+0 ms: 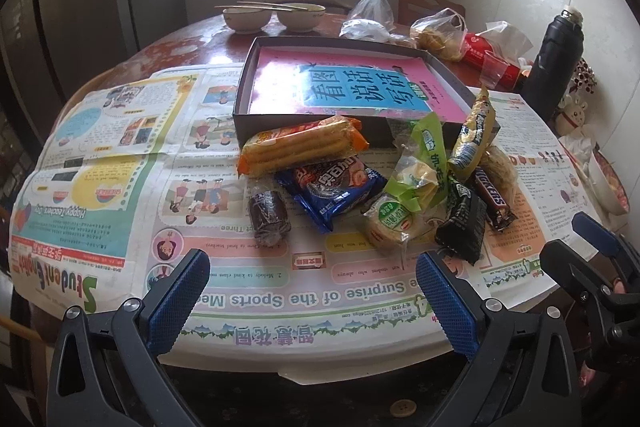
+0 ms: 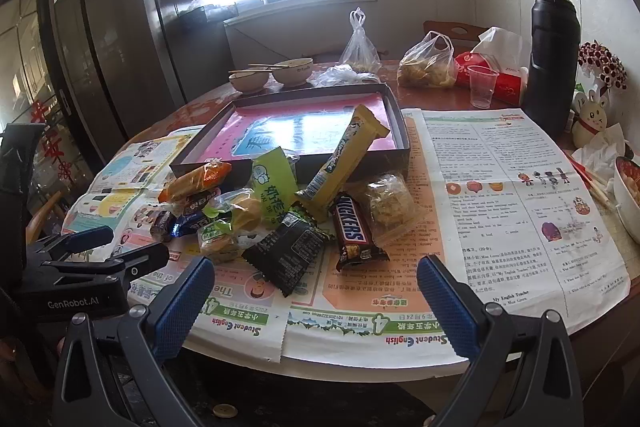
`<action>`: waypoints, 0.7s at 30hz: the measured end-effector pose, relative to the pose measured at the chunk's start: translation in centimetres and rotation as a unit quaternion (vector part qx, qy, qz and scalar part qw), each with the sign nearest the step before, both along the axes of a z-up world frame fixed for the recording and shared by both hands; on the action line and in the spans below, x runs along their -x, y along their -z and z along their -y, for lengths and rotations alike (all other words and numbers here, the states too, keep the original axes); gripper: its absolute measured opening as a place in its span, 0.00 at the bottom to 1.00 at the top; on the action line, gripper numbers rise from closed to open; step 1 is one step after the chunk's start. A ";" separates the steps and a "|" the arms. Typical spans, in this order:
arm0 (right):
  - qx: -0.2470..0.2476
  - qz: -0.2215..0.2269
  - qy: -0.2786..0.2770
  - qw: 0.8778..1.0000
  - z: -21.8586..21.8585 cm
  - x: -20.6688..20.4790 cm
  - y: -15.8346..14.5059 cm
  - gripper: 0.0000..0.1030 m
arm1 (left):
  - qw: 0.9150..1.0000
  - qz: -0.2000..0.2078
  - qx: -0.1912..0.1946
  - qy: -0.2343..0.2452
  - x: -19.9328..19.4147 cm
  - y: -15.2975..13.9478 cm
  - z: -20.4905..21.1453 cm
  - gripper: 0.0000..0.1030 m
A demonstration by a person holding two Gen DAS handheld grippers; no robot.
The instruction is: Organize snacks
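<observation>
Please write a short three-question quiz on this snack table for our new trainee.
1. True or false: the dark box already holds several snacks.
2. Which bar leans against the box's front wall? A) Snickers bar B) yellow-wrapped bar C) black packet
3. Fill in: both the left gripper and the right gripper have their jaws ____.

Key: 1 false, it shows only a pink booklet; 2 B; 3 open.
</observation>
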State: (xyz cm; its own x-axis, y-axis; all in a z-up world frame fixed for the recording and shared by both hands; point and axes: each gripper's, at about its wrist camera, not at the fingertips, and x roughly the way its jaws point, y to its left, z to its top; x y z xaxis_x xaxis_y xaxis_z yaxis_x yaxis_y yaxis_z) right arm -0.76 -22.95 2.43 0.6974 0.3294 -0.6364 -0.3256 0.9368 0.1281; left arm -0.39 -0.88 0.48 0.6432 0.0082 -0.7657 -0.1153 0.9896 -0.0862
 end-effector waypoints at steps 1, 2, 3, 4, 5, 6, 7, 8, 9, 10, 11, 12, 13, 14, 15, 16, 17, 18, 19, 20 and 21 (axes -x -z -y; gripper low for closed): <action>0.001 -0.001 -0.001 1.000 0.0 0.0 0.0 0.99 | 1.000 -0.001 0.002 -0.002 0.0 0.1 -0.2 1.00; 0.001 -0.001 -0.001 1.000 -0.1 -0.1 0.0 0.99 | 1.000 -0.002 0.005 -0.003 -0.1 0.1 -0.4 1.00; 0.001 -0.002 -0.001 1.000 -0.1 -0.1 0.1 0.99 | 1.000 -0.003 0.008 -0.005 -0.1 0.1 -0.7 1.00; 0.001 -0.002 -0.002 1.000 -0.2 -0.1 0.1 0.99 | 1.000 -0.003 0.009 -0.007 -0.1 0.1 -0.9 1.00; 0.002 -0.001 -0.002 1.000 -0.2 -0.1 0.0 0.99 | 1.000 -0.003 0.012 -0.010 -0.1 0.1 -1.1 1.00; 0.002 0.000 -0.001 1.000 -0.2 -0.1 0.0 0.99 | 1.000 -0.002 0.014 -0.011 -0.1 0.0 -1.3 1.00; 0.002 0.000 -0.001 1.000 -0.2 -0.1 0.0 0.99 | 1.000 -0.001 0.016 -0.013 -0.1 0.0 -1.5 1.00; 0.002 0.000 -0.001 1.000 -0.2 -0.2 -0.1 0.99 | 1.000 0.000 0.017 -0.016 -0.1 -0.1 -1.8 1.00; 0.002 0.001 0.000 1.000 -0.2 -0.2 -0.1 0.99 | 1.000 0.000 0.017 -0.019 -0.1 -0.2 -1.9 1.00; 0.002 0.002 0.000 1.000 -0.2 -0.2 -0.1 0.99 | 1.000 -0.001 0.018 -0.021 -0.2 -0.2 -2.1 1.00; 0.002 0.001 0.000 1.000 -0.2 -0.3 -0.1 0.99 | 1.000 -0.002 0.018 -0.023 -0.2 -0.1 -2.3 1.00; 0.001 -0.001 -0.001 1.000 -0.2 -0.4 -0.1 0.99 | 1.000 -0.004 0.018 -0.025 -0.4 0.0 -2.5 1.00; 0.002 -0.002 -0.001 1.000 -0.2 -0.5 0.0 0.99 | 0.999 -0.008 0.018 -0.029 -0.5 0.1 -2.7 1.00; 0.002 -0.003 0.000 1.000 -0.2 -0.7 0.0 0.99 | 0.999 -0.010 0.019 -0.031 -0.6 0.2 -2.9 1.00; 0.000 -0.005 0.000 1.000 -0.2 -0.8 0.1 0.99 | 0.999 -0.013 0.019 -0.034 -0.8 0.4 -3.1 1.00; -0.002 -0.006 -0.001 1.000 -0.2 -0.9 0.0 0.99 | 0.999 -0.015 0.019 -0.037 -0.9 0.5 -3.3 1.00; -0.002 -0.006 -0.001 1.000 -0.2 -1.0 0.0 0.99 | 0.999 -0.018 0.018 -0.039 -1.1 0.7 -3.5 1.00; -0.002 -0.006 -0.001 1.000 -0.2 -1.1 0.0 0.99 | 0.999 -0.020 0.017 -0.042 -1.2 0.8 -3.7 1.00; -0.002 -0.004 -0.002 1.000 -0.2 -1.2 -0.1 0.99 | 0.999 -0.020 0.017 -0.045 -1.3 0.9 -3.9 1.00; -0.002 -0.002 -0.002 1.000 -0.2 -1.3 -0.2 0.99 | 0.999 -0.020 0.019 -0.046 -1.5 1.1 -4.1 0.99; -0.002 -0.002 -0.002 1.000 -0.2 -1.4 -0.2 0.99 | 0.998 -0.021 0.020 -0.048 -1.5 1.1 -4.3 0.99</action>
State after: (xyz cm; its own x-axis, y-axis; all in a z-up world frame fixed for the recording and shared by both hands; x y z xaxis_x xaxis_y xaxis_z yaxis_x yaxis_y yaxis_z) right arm 0.67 -22.77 2.62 0.6944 0.3342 -0.6372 -0.3283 0.9352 0.1328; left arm 1.10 3.37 -0.64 0.6090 0.0379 -0.7923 -0.2140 0.9697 -0.1181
